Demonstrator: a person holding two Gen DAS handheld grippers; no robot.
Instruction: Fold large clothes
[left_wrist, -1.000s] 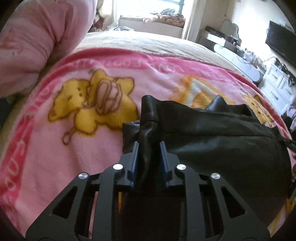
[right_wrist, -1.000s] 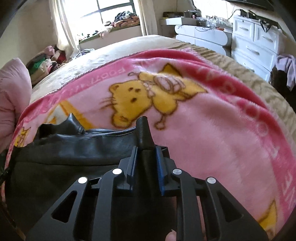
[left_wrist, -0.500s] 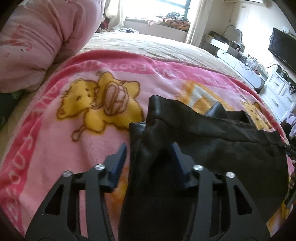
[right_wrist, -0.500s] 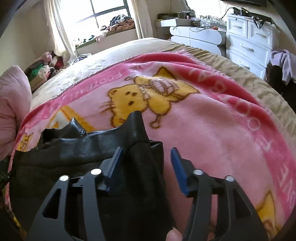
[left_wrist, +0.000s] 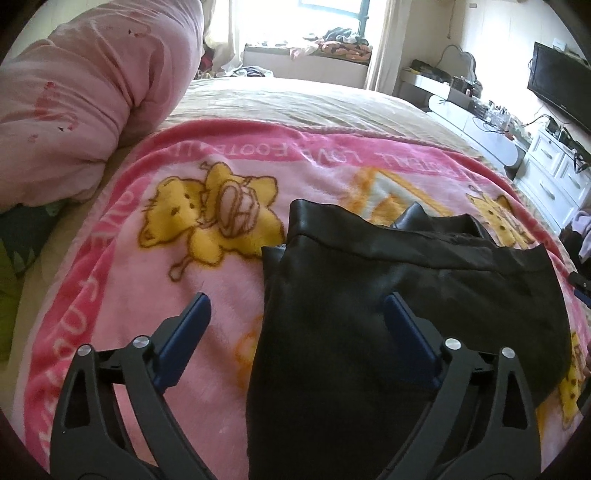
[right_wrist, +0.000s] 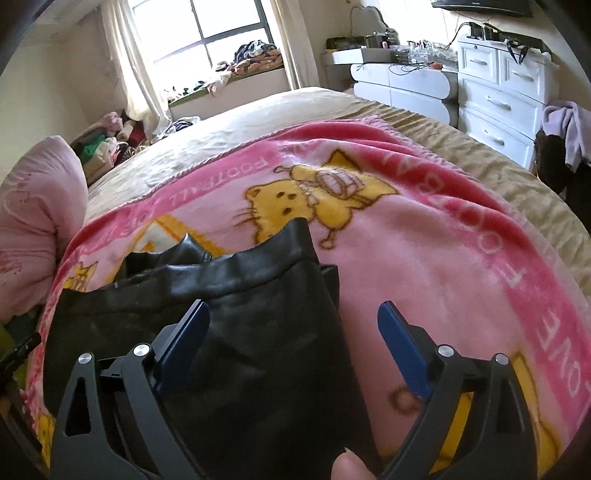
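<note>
On bed: pink cartoon blanket (left_wrist: 122, 295) spread over beige bedspread (left_wrist: 295, 107), black leather-look garment (left_wrist: 406, 295) lying folded on blanket's middle

Around, left wrist view: big pink quilt roll (left_wrist: 81, 92) at blanket's left edge, touching it; bright window (left_wrist: 332, 14) with heap of clothes on sill (left_wrist: 332, 38); white low cabinet (left_wrist: 476, 125) cluttered with small items; dark TV (left_wrist: 561, 85) on right wall; white drawers (left_wrist: 557, 181) beyond bed's right side

Left gripper (left_wrist: 297, 308): jaws wide apart, holding nothing; left blue pad (left_wrist: 184, 339) over bare blanket, right pad (left_wrist: 410, 339) over black fabric; garment's left folded edge running between them, pads not closed on it

Right gripper (right_wrist: 293, 314): jaws likewise spread and empty; left pad (right_wrist: 183, 343) above garment, right pad (right_wrist: 404, 350) above pink blanket, garment's right edge between; fingertip (right_wrist: 351, 465) of holder showing at bottom edge

Containers: drawers shut, contents unseen; open shelf of folded clothes (right_wrist: 110, 144) left of window

Only in right wrist view: lilac cloth over dark garment (right_wrist: 565, 125) hung beside drawers, clothes shelf, yellow cat print (right_wrist: 317, 199) just beyond garment's raised corner

Only in left wrist view: TV screen full on, green patterned bedding (left_wrist: 14, 254) under quilt roll, small dark piece of other gripper (left_wrist: 581, 286) at far right edge, garment's collar-like peak (left_wrist: 412, 218) standing above top fold
</note>
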